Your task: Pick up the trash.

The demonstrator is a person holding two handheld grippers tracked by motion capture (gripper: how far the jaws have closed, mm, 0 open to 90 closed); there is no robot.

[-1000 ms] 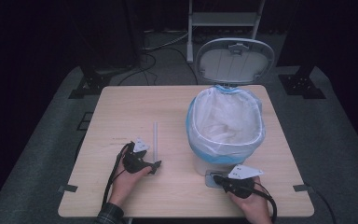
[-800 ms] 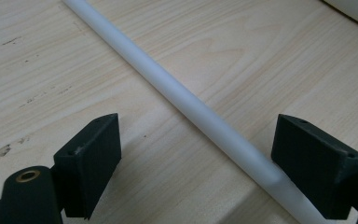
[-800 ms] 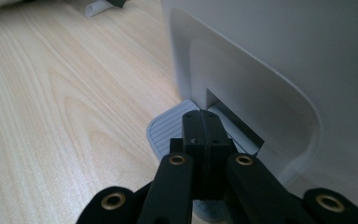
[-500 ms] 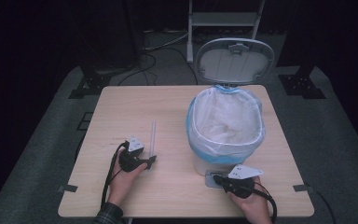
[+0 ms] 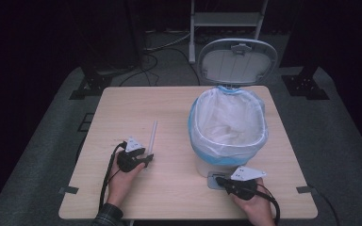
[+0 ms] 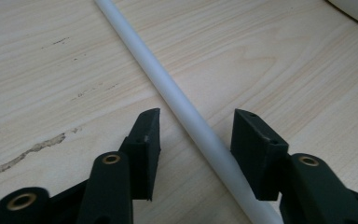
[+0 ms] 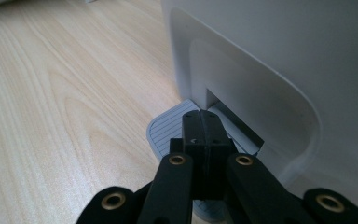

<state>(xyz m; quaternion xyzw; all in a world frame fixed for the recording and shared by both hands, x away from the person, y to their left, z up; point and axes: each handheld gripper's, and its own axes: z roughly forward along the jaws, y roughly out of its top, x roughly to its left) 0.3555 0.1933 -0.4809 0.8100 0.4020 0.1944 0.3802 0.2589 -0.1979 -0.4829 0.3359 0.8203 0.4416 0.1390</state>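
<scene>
Bin [image 5: 228, 136]: white, blue-rimmed liner, lid [image 5: 238, 61] raised; stands on the table [image 5: 169, 108], taken here as landmark.

Tube [image 6: 177, 100]: thin, white, flat on the table, well left of the bin.

Left gripper [image 6: 196, 133]: left of the bin, jaws wide apart, one on each side of the tube's near end, neither touching it.

Right gripper [image 7: 200, 128]: at the bin's front foot, jaws pressed together, nothing between them, tips resting on the ridged grey pedal [image 7: 168, 128].
</scene>
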